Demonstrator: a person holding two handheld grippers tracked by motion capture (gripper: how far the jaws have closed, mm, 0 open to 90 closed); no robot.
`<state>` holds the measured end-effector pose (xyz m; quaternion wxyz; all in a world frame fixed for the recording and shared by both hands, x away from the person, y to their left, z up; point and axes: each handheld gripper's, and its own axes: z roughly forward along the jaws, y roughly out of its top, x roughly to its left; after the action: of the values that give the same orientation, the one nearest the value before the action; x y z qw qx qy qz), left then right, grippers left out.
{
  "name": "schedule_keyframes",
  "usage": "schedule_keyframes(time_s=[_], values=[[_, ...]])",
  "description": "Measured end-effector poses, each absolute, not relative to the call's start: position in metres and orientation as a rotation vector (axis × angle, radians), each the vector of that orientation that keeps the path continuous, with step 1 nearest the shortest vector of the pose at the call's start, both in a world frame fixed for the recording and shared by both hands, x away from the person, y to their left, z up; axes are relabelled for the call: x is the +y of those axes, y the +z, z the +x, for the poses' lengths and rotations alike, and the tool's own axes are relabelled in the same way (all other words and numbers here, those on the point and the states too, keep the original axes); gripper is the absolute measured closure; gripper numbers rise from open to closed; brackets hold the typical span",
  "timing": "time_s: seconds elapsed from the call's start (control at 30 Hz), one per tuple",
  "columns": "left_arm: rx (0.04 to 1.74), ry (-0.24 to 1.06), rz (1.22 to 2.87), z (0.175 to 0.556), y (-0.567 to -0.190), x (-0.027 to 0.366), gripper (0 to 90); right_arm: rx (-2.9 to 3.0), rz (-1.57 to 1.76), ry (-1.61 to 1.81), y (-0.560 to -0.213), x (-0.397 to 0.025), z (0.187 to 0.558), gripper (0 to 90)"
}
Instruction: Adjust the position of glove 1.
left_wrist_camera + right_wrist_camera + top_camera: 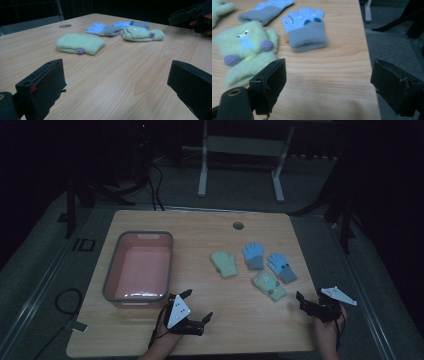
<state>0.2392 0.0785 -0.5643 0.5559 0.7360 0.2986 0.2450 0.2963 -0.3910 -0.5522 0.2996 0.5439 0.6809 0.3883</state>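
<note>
Wooden and pale, the table (250, 325) carries four small gloves in a loose cluster right of its middle, and we hold a gripper over its near edge on each side. Our left gripper (197, 306) hovers just in front of the pink tub (111, 270), jaws spread wide with nothing between them — in the left gripper view they frame bare wood, with the plain green mitten (80, 44) lying flat beyond. Our right gripper (308, 298) sits near the table's right corner, jaws likewise parted and empty. Nearest to it is the green mitten with purple dots (245, 53), which in the right gripper view lies just beyond the left jaw, not touching it. Beside that one, the blue glove with a grey cuff (305, 28) rests flat close to the table's right edge — a second blue glove (253, 255) lies farther back, between the others. The tub is well apart from all four gloves.
</note>
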Motion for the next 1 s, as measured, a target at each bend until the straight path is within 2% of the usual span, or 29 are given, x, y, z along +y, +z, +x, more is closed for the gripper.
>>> schedule_keyframes(time_s=[0.5, 1.0], values=[[0.713, 0.587, 1.733, 0.239, -0.564, 0.078, 1.7, 1.862, 1.530, 1.067, -0.550, -0.397, 0.298, 13.3], [0.711, 0.588, 1.742, 0.239, -0.564, 0.078, 1.7, 1.888, 1.391, 1.064, -0.483, -0.371, 0.313, 11.0]])
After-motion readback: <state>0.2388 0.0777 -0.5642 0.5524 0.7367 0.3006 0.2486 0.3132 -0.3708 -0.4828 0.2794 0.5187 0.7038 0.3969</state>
